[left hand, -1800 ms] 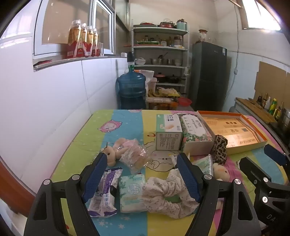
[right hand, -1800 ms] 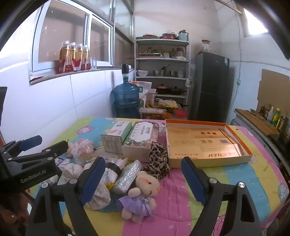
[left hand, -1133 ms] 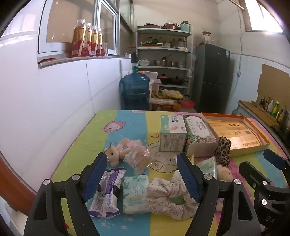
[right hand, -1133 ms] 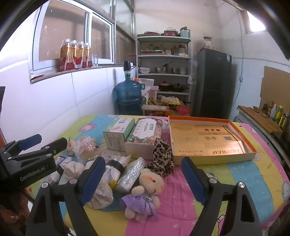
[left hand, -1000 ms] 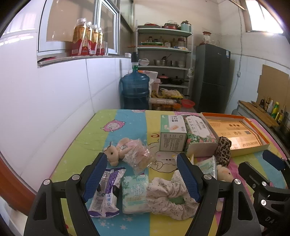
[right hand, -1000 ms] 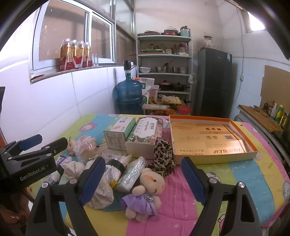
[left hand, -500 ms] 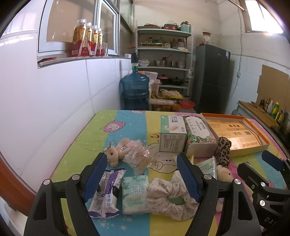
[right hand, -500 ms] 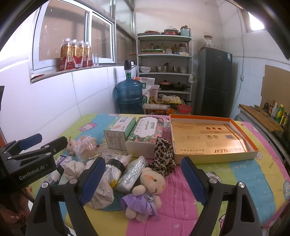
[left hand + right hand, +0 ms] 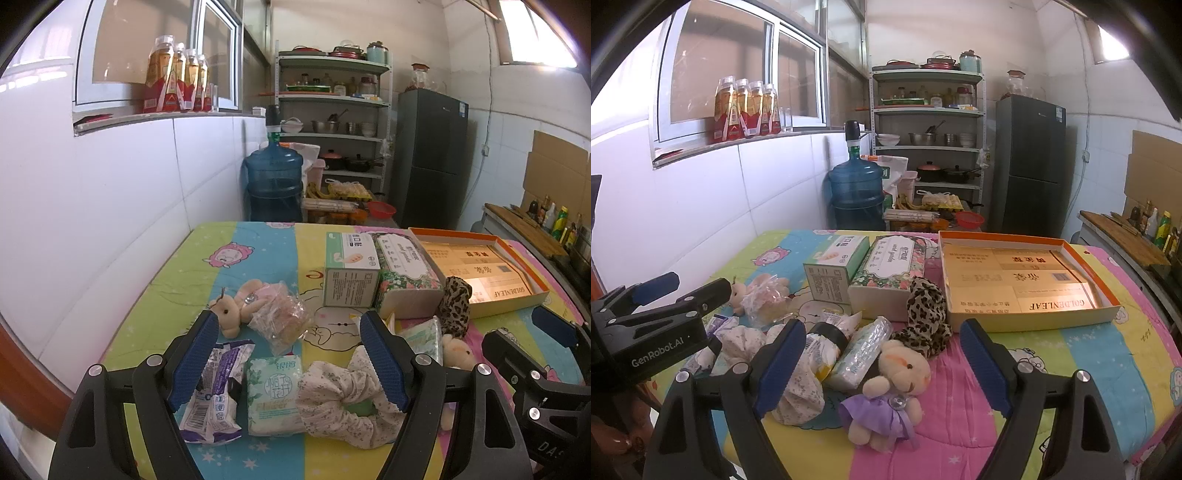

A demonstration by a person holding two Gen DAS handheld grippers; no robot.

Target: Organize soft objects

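Soft items lie scattered on a colourful cartoon tablecloth point(image 9: 258, 254). My left gripper point(image 9: 291, 362) hangs open above a floral scrunchie point(image 9: 343, 402), a green tissue pack point(image 9: 273, 395) and a purple wrapper point(image 9: 214, 391). Beyond them lie a small plush point(image 9: 236, 306) and a clear bag point(image 9: 280, 317). My right gripper point(image 9: 882, 365) is open over a plush bear in a purple dress point(image 9: 890, 387). A leopard scrunchie point(image 9: 927, 317) and a clear tissue pack point(image 9: 860, 350) sit just past it. An open orange box point(image 9: 1019, 277) lies at the right.
A green-white carton point(image 9: 351, 273) and a floral tissue box point(image 9: 406, 277) stand mid-table. A white tiled wall point(image 9: 110, 221) runs along the left. Behind the table are a blue water jug point(image 9: 273, 188), a shelf rack point(image 9: 332, 122) and a dark fridge point(image 9: 432, 162).
Both grippers have drawn back and risen slightly, so the table items sit a little farther off. Both stay open and nothing on the table has moved.
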